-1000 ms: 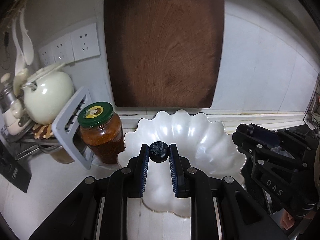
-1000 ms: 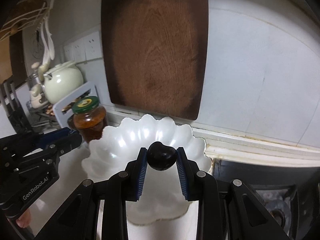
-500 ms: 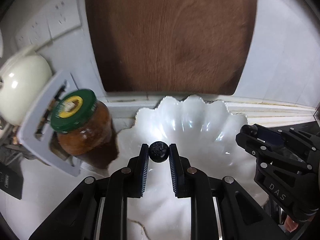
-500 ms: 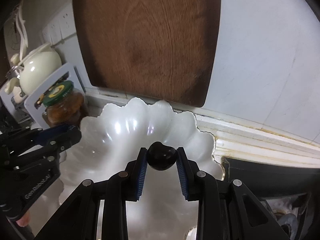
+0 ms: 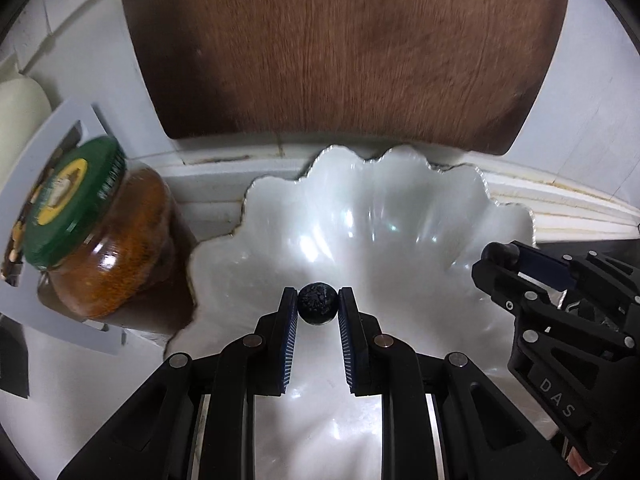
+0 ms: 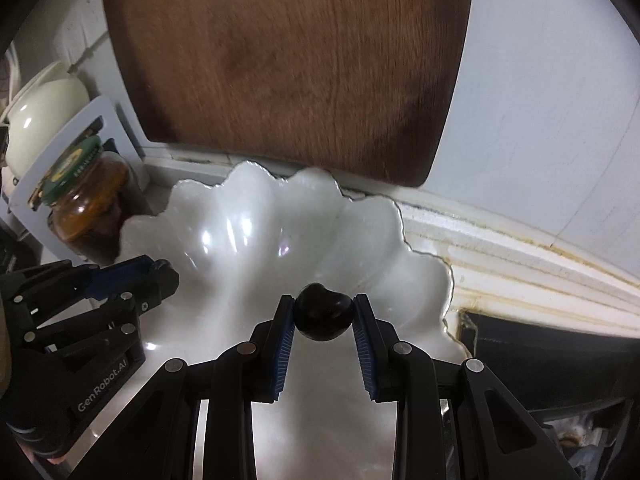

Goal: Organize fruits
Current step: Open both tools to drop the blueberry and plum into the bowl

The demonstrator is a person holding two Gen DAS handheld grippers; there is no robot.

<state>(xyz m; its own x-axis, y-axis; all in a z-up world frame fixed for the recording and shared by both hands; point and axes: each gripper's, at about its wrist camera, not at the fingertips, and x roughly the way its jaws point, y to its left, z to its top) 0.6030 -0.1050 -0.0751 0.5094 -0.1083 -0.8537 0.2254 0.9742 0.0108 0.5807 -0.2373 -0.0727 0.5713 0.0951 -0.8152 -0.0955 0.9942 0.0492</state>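
Item 1, far left: green-lidded glass jar of orange-brown paste (image 5: 100,236), standing just beside the bowl's left rim, backed by a pale grey slotted rack (image 5: 52,216). A hard edge; I judge it the nearest thing to knock on that side.

Item 2: my left claw (image 5: 319,306), clamped on a small round black berry with a rough skin (image 5: 319,304), held above the bowl's floor, near its front middle.

Item 3, centre: wide white scalloped pearly bowl (image 5: 360,208), holding no fruit that I can see. Rim wavy and raised; open room inside is generous.

Item 4: my right claw (image 6: 323,314), clamped on a glossy dark cherry-like fruit (image 6: 323,312), over the bowl's right half, near the right rim.

Item 5, behind: dark brown wooden cutting board (image 6: 288,64) leaning on the white wall, its foot near the bowl's back rim.

Step in hand, as I judge: placing both fruits. Next move calls for lowering slightly, then parting the pads gently so neither fruit rolls. The two claws sit near each other; release clear of one another.
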